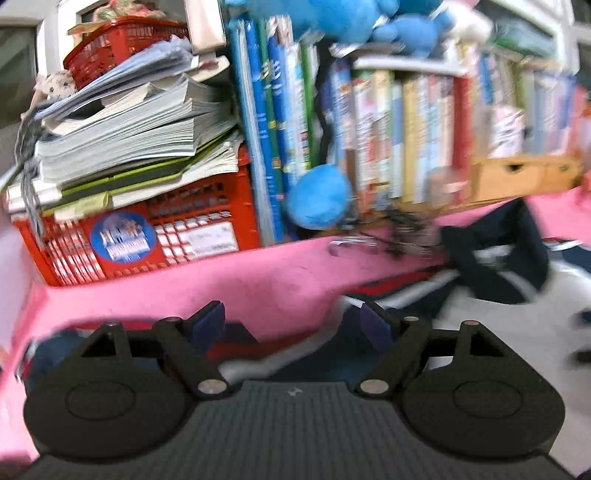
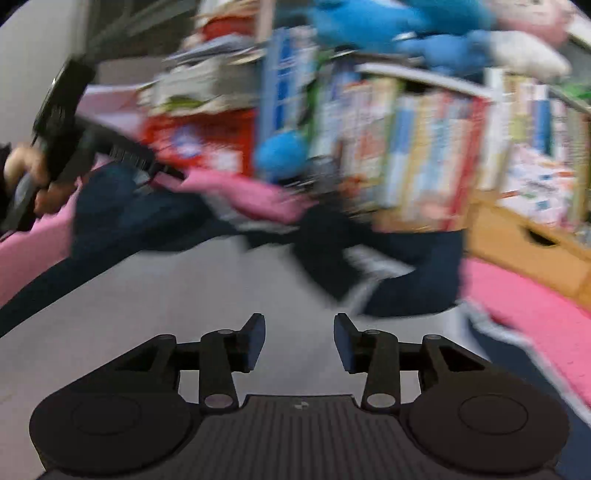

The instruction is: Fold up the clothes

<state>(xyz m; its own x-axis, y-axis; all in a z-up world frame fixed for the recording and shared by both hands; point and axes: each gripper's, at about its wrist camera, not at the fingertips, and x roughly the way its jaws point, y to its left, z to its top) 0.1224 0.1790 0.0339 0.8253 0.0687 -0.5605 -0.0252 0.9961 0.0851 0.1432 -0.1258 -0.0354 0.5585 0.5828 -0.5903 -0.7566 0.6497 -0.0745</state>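
Pink surface (image 1: 258, 280): spreading across the whole work area in both views, bearing the garment and the clutter at the back.
Bookshelf (image 1: 424, 129): standing along the far edge, its row of upright books showing blurred in both views.
Garment (image 2: 184, 295): a grey and navy piece of clothing lying spread on the pink surface; its grey body is filling the ground under the right gripper, its dark navy collar part is bunching up toward the bookshelf, and a navy sleeve is reaching toward the left side of the right wrist view.
Red crate (image 1: 147, 236): sitting at the back left, carrying a stack of papers (image 1: 129, 136) on top.
Blue plush toys (image 1: 351, 18): sitting on top of the books, with one blue ball shape hanging lower beside them.
Left gripper (image 1: 293, 325): hovering over the garment's edge where it meets the pink surface, jaws standing wide apart, holding nothing.
Right gripper (image 2: 299, 341): hovering above the grey cloth, jaws standing apart, nothing between them.
Person's hand (image 2: 33, 173): gripping the left tool's handle at the left edge of the right wrist view.
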